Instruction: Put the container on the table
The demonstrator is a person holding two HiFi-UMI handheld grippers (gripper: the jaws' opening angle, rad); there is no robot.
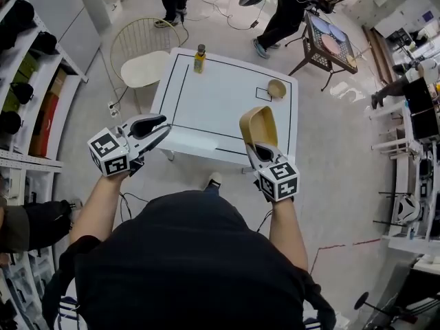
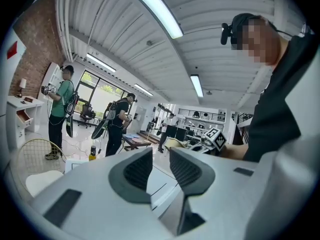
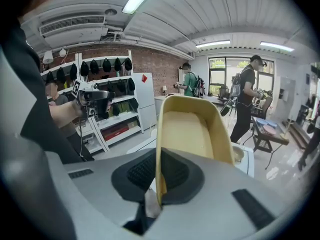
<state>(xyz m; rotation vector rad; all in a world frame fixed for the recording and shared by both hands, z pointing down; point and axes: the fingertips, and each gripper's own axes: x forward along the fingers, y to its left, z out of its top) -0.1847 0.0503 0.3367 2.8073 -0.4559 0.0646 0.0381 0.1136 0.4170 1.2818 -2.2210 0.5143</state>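
A tan, oblong container (image 1: 258,126) (image 3: 192,131) is held up in the air over the near right edge of the white table (image 1: 206,108). My right gripper (image 1: 259,150) (image 3: 156,176) is shut on its near rim, with the wall of the container pinched between the dark pads. My left gripper (image 1: 157,124) (image 2: 161,171) hovers beside the table's near left corner, empty, with a narrow gap between its pads.
On the table stand a yellow bottle (image 1: 199,59) at the far edge and a small tan bowl (image 1: 276,88) at the far right. A wire chair (image 1: 143,57) stands left of the table. Shelves (image 1: 27,81) line the left side. People stand beyond the table.
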